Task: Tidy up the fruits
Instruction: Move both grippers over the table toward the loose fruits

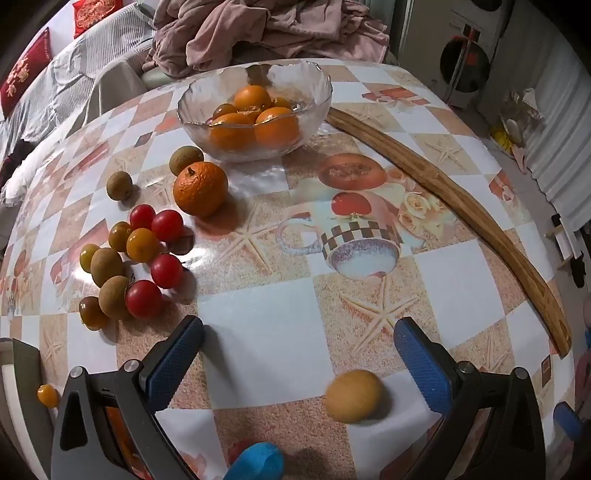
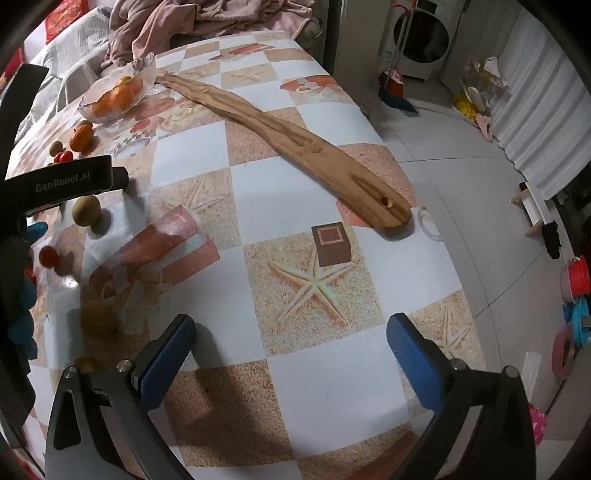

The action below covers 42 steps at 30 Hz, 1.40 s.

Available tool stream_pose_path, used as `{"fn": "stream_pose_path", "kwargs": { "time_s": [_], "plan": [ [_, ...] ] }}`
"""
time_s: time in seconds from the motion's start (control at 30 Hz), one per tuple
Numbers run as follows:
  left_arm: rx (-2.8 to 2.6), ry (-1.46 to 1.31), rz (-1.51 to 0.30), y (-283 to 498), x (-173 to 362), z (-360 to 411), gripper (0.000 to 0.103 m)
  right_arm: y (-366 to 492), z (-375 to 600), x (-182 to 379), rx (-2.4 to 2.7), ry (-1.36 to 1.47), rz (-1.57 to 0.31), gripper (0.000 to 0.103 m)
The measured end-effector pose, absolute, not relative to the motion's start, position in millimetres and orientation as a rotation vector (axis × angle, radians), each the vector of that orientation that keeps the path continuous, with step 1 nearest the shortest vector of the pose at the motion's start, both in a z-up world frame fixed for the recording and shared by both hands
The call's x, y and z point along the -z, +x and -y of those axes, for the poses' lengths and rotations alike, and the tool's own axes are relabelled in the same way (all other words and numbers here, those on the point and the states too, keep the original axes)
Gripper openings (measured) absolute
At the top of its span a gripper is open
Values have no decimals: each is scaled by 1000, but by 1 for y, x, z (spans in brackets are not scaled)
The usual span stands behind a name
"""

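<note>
A glass bowl (image 1: 317, 92) at the table's far side holds several oranges (image 1: 275, 125). One loose orange (image 1: 200, 188) lies in front of it, with brown longans (image 1: 185, 159) beside it. A cluster of red and yellow cherry tomatoes (image 1: 167, 225) and longans lies at the left. My left gripper (image 1: 297, 338) is open and empty; a tan longan (image 1: 352, 396) lies between its fingers, near the right one. My right gripper (image 2: 290, 332) is open and empty over bare tablecloth. In the right wrist view, a longan (image 2: 86, 209), a cherry tomato (image 2: 48, 256) and another longan (image 2: 99, 318) lie to its left.
A long curved wooden board (image 2: 295, 147) lies across the table toward its right edge. A pile of pink cloth (image 1: 258, 29) sits behind the bowl. The left gripper's body (image 2: 59, 181) shows at the left of the right wrist view. The table edge drops to a tiled floor at the right.
</note>
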<state>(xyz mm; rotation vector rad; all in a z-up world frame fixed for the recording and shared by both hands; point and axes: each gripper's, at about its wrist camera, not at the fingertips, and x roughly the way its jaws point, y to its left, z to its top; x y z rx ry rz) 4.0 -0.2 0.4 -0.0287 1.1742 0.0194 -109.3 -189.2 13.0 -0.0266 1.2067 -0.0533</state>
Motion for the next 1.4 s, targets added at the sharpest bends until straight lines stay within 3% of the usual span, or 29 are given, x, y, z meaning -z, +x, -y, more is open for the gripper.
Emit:
{"fn": "stream_pose_path", "kwargs": {
  "time_s": [0.37, 0.7, 1.07, 1.4],
  "plan": [
    [23, -16, -1207, 7, -5, -2, 103, -103, 185, -17, 39, -89, -1252, 103],
    [2, 0, -1048, -51, -90, -57, 103, -96, 168, -47, -8, -13, -1266, 103],
    [-133, -55, -1234, -125, -90, -122, 103, -89, 116, -69, -129, 7, -1312, 103],
    [-156, -107, -1291, -126, -85, -130, 103, -89, 90, -73, -181, -28, -1353, 103]
  ]
}}
